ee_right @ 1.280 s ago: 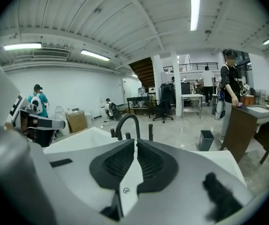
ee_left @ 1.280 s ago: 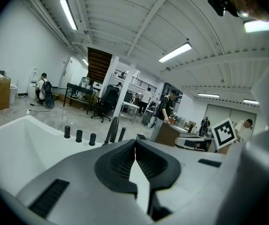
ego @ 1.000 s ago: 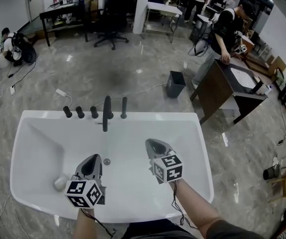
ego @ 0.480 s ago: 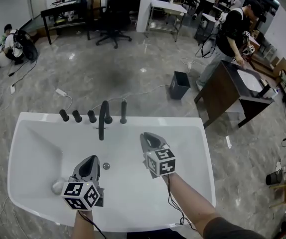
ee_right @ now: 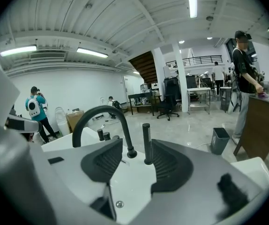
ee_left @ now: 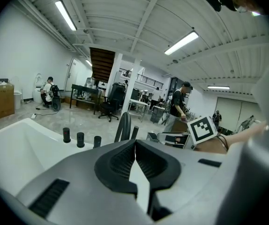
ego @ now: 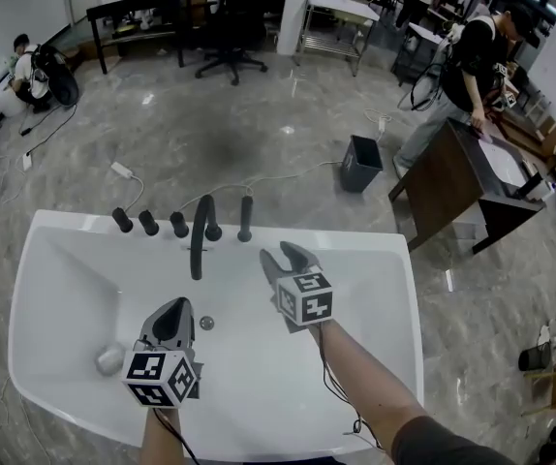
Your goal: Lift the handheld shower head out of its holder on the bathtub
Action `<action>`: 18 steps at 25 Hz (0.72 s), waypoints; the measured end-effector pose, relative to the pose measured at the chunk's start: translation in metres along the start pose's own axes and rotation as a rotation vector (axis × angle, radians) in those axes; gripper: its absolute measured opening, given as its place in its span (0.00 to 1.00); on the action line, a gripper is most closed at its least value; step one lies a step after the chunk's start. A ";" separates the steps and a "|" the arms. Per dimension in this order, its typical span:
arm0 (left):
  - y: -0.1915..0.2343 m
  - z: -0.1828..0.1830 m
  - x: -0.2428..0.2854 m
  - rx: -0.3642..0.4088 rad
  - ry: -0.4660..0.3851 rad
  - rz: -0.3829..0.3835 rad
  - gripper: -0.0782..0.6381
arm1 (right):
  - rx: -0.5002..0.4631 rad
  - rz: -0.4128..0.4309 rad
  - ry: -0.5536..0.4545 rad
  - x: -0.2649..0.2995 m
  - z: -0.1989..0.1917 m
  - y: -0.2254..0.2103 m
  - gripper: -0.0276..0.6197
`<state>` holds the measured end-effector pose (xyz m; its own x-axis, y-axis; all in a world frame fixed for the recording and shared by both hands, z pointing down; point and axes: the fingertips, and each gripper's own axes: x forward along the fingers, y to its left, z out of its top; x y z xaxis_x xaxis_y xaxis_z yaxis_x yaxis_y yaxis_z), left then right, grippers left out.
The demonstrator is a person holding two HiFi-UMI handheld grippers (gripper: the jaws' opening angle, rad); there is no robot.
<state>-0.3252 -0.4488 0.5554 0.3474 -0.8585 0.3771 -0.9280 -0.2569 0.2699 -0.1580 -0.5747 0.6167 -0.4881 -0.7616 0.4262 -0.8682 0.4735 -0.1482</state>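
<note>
The black handheld shower head (ego: 246, 219) stands upright in its holder on the far rim of the white bathtub (ego: 375, 260), just right of the curved black faucet (ego: 200, 235). My right gripper (ego: 283, 257) hovers over the tub a short way in front of it, jaws opening, nothing between the pads. In the right gripper view the shower head (ee_right: 146, 143) shows through the gap of the right gripper (ee_right: 132, 161), still ahead of the fingertips. My left gripper (ego: 171, 320) hangs lower over the basin near the drain, shut and empty; the left gripper (ee_left: 134, 150) faces the faucet (ee_left: 123, 127).
Three black knobs (ego: 148, 223) line the rim left of the faucet. A drain (ego: 207, 324) and a small round white object (ego: 110, 359) lie in the basin. Beyond the tub are a dark bin (ego: 360, 163), floor cables, and a person (ego: 472, 66) at a dark cabinet.
My right gripper moved forward toward the shower head and its jaws went from shut to open. The left gripper moved slightly forward and stayed shut.
</note>
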 end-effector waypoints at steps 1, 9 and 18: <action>0.003 -0.002 0.002 -0.002 -0.001 0.005 0.13 | -0.007 0.000 -0.001 0.007 -0.002 -0.001 0.33; 0.023 -0.007 0.024 -0.029 -0.008 0.040 0.13 | -0.005 -0.010 -0.009 0.057 -0.001 -0.016 0.36; 0.047 -0.016 0.044 -0.044 -0.034 0.059 0.13 | -0.007 -0.057 0.013 0.116 -0.029 -0.037 0.36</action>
<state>-0.3519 -0.4915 0.5985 0.2863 -0.8865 0.3635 -0.9398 -0.1860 0.2867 -0.1801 -0.6679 0.6971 -0.4363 -0.7816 0.4458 -0.8940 0.4325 -0.1167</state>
